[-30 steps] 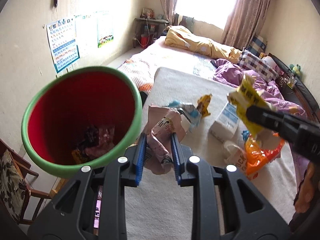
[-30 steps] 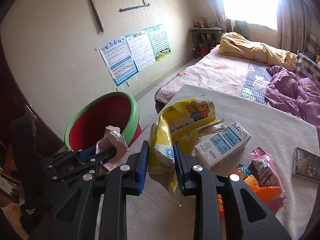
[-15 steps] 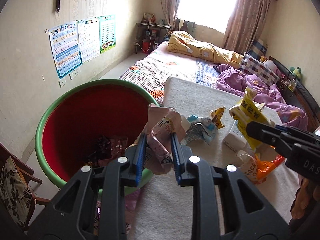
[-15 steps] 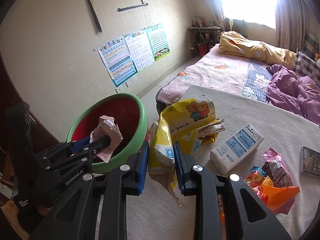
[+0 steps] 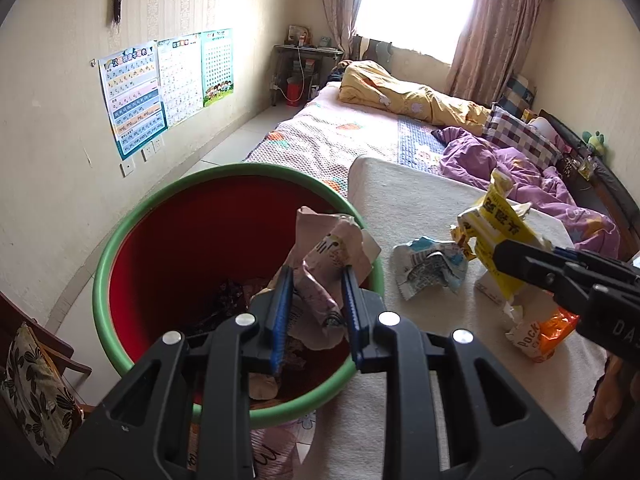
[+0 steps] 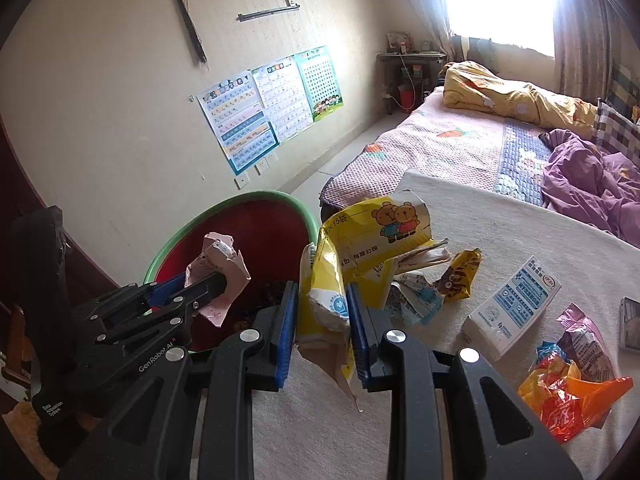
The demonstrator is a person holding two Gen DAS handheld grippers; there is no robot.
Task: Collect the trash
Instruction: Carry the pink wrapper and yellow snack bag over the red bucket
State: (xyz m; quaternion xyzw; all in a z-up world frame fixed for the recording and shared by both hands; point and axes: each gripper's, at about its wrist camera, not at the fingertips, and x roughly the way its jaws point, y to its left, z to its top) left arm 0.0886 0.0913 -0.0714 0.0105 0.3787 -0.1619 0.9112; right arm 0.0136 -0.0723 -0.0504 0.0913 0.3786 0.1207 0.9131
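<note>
My left gripper (image 5: 316,308) is shut on a crumpled pink wrapper (image 5: 324,256) and hangs over the red bin with a green rim (image 5: 132,236); wrappers lie in its bottom. In the right wrist view the same pink wrapper (image 6: 220,268) shows above the bin (image 6: 256,200). My right gripper (image 6: 322,320) is shut on a yellow bag with bears (image 6: 360,240), beside the bin's right rim, above the cream blanket (image 6: 500,232). The left wrist view shows that yellow bag (image 5: 500,236) in the right gripper at right.
Loose trash lies on the blanket: a crumpled blue-white wrapper (image 5: 428,264), a white-blue carton (image 6: 516,304), a small yellow-brown packet (image 6: 460,272), orange and pink bags (image 6: 572,384). A phone (image 6: 630,324) lies at the right edge. A wooden chair (image 5: 32,368) stands left of the bin.
Both grippers have moved left toward the bin with their wrappers. The pink wrapper now hangs over the bin's opening, and the yellow bag has come up to its right rim.
</note>
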